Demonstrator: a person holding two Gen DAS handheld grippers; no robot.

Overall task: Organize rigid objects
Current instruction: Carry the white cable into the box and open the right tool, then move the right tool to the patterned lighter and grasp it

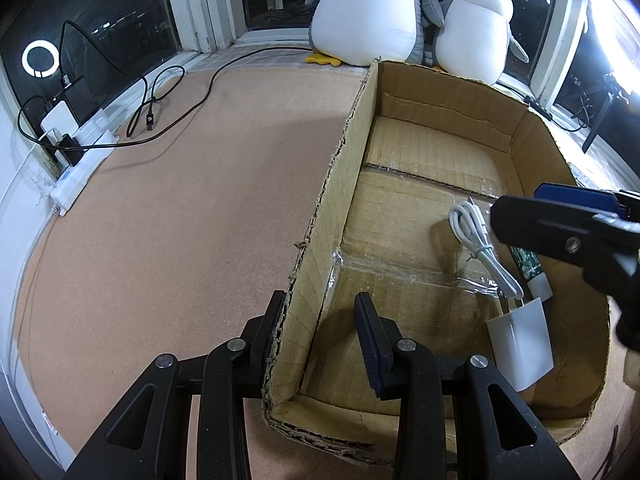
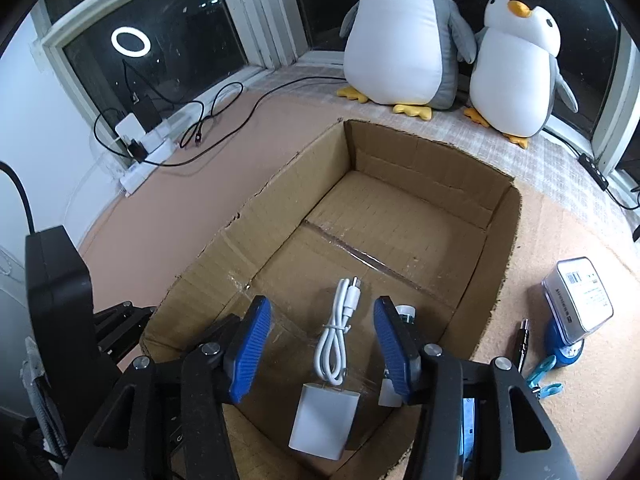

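**Charger and cable lie in the box beneath an open claw**

The cardboard box [image 2: 404, 208] is seen directly ahead of and below the right claw [image 2: 322, 344], set on the cork-coloured surface [image 1: 160, 220]. Its left wall is straddled by the left claw [image 1: 320, 328], whose jaws are spread with one finger outside the wall and one inside; the wall is not pinched. The right claw is released as well, its blue pads held wide apart above the box floor.

Between the right claw's fingers, low in the box, the white charger block [image 2: 324, 420] is found, and the coiled white cable [image 2: 338, 336] is laid just ahead of it, apparently touching it. A green-printed tube-like item [image 1: 530, 268] is partly hidden behind the right finger; what it is cannot be told.

To the right of the right claw, outside the box, a clear case [image 2: 580, 300], a blue clip [image 2: 544, 376] and a dark pen-like piece [image 2: 523, 340] are left on the surface.

The charger is judged light, stiff and smooth-sided, so a grip across its flat faces is advised. The cable is soft and would be best taken at its tied middle. The case looks hard and slippery, and is best held across its narrow sides.
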